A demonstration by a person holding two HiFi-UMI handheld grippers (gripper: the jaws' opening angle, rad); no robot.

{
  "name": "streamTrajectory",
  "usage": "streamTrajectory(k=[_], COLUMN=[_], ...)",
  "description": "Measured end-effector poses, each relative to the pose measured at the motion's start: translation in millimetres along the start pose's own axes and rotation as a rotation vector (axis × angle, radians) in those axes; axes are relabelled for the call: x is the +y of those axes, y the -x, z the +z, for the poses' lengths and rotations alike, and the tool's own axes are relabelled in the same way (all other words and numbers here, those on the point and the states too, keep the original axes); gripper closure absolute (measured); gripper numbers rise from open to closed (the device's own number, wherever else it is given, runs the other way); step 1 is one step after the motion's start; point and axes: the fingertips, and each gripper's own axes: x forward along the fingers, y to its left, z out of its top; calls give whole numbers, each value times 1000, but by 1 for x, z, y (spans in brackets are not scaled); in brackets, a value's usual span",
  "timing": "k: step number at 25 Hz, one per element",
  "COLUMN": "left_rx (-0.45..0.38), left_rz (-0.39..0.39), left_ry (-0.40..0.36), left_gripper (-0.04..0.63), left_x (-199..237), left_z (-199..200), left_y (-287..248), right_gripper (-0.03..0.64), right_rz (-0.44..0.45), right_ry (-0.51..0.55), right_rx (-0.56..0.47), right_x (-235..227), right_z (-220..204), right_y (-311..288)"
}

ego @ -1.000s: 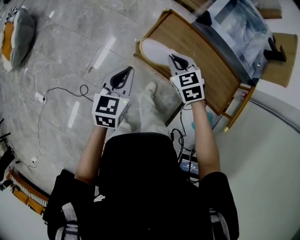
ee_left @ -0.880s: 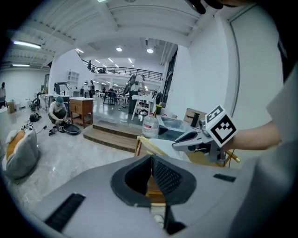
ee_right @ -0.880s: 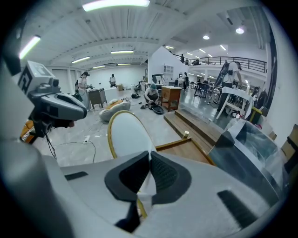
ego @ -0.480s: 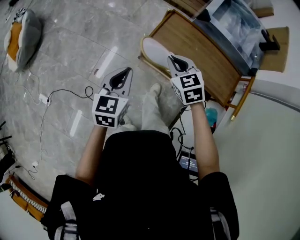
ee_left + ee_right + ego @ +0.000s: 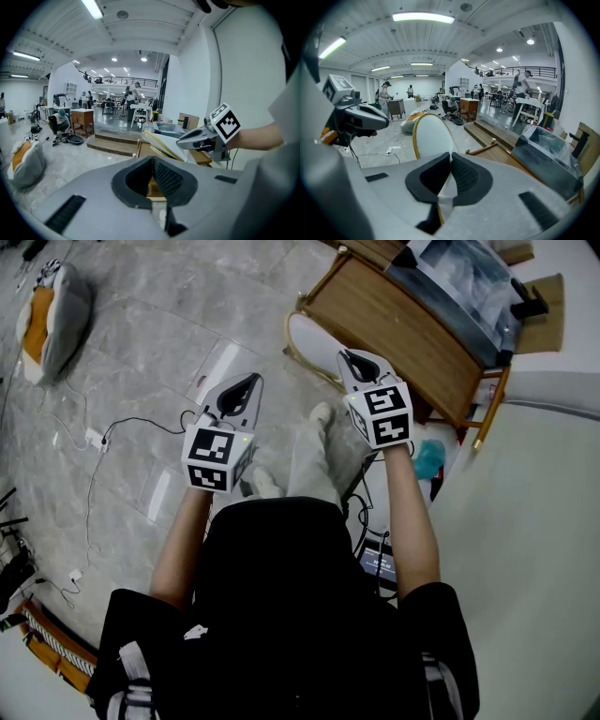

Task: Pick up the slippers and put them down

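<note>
A white slipper point(image 5: 314, 341) with a yellow rim hangs over the floor beside the wooden platform. My right gripper point(image 5: 352, 360) is shut on its edge. In the right gripper view the slipper point(image 5: 431, 138) stands upright just past the closed pads point(image 5: 461, 176), and a white strip of it runs between them. My left gripper point(image 5: 246, 385) is held level with the right one, to its left. Its jaws point(image 5: 151, 161) meet and I see nothing between them. From the left gripper view the slipper point(image 5: 161, 143) shows edge-on below the right gripper point(image 5: 206, 136).
A low wooden platform point(image 5: 394, 324) with a clear box point(image 5: 459, 282) on it lies ahead on the right. An orange and grey cushion point(image 5: 52, 320) lies far left. A cable and socket strip point(image 5: 94, 439) trail over the grey floor. The person's shoes point(image 5: 322, 414) are below the grippers.
Both grippers have travelled together over the floor and risen a little; the person's feet have stepped. The slipper has stayed in the right gripper, and the left jaws have stayed closed.
</note>
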Motion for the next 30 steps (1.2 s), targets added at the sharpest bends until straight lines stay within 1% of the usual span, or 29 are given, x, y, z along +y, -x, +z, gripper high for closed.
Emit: streamTrajectory(k=[6, 10, 15, 20, 24, 30], left_rx=[-8, -14, -24, -14, -9, 5], left_rz=[-32, -49, -40, -35, -9, -7], left_ry=[-28, -34, -34, -34, -24, -27], left_gripper=[589, 589, 589, 589, 589, 589], left_x=[-11, -19, -22, -20, -10, -11], left_z=[-16, -26, -39, -53, -59, -57], left_y=[45, 63, 88, 104, 112, 104], right_gripper=[612, 612, 612, 612, 612, 611], right_rz=[-36, -54, -57, -51, -32, -18], right_ry=[-8, -13, 1, 1, 12, 3], right_rx=[-10, -9, -4, -9, -11, -18], right_x=[40, 58, 84, 100, 112, 108], right_z=[-7, -17, -25, -29, -25, -23], right_y=[34, 52, 67, 71, 66, 63])
